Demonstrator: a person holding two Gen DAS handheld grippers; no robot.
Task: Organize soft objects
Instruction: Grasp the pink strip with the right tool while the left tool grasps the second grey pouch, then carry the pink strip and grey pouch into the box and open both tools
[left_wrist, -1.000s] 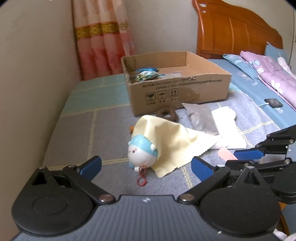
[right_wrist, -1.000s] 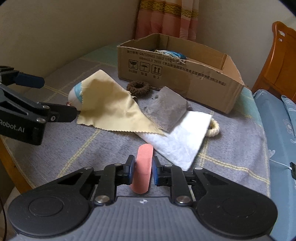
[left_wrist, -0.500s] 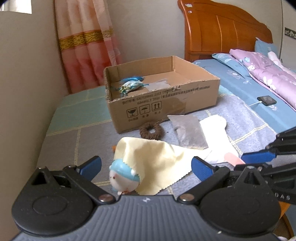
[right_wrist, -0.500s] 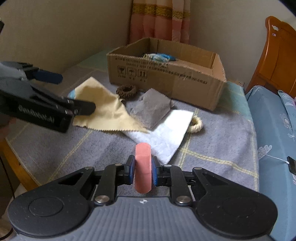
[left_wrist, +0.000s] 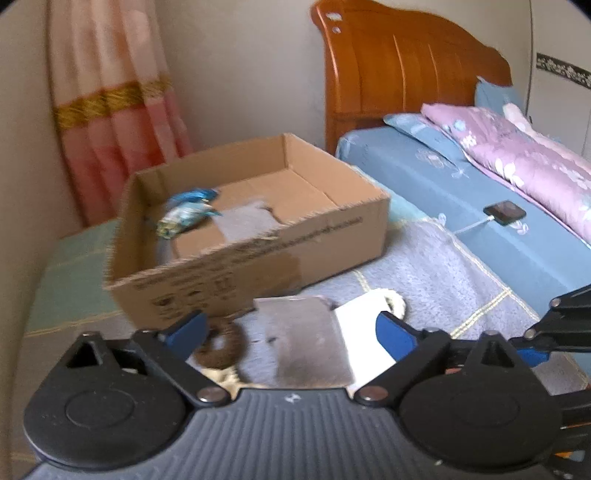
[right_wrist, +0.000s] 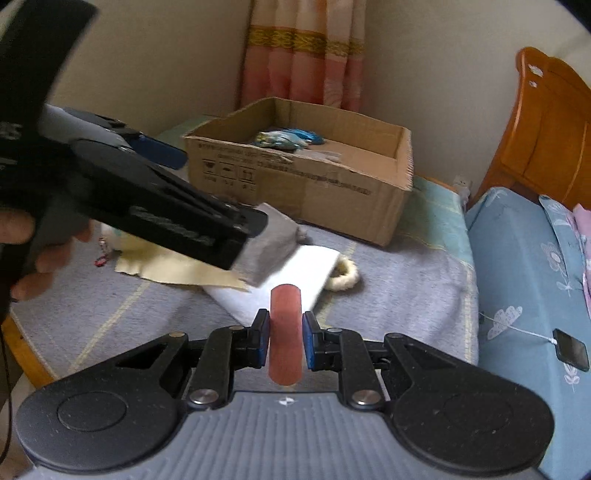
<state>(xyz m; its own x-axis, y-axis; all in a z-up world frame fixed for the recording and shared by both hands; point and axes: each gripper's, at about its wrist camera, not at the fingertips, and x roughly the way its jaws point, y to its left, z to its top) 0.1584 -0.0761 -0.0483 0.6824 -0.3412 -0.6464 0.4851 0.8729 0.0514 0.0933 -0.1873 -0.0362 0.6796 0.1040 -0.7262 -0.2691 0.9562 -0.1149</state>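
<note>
Right gripper pinches pink sponge (upright); cardboard box ahead. Left gripper closing, empty, over grey cloth.

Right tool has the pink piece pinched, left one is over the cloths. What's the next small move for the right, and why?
Probably carry the right tool forward over the cardboard box before releasing. It is shut on the pink sponge strip, lifted clear of the blanket, and the box sits open just ahead with a blue bundle already inside. The left tool, its jaws closing, hangs over the grey cloth, off that path.
</note>
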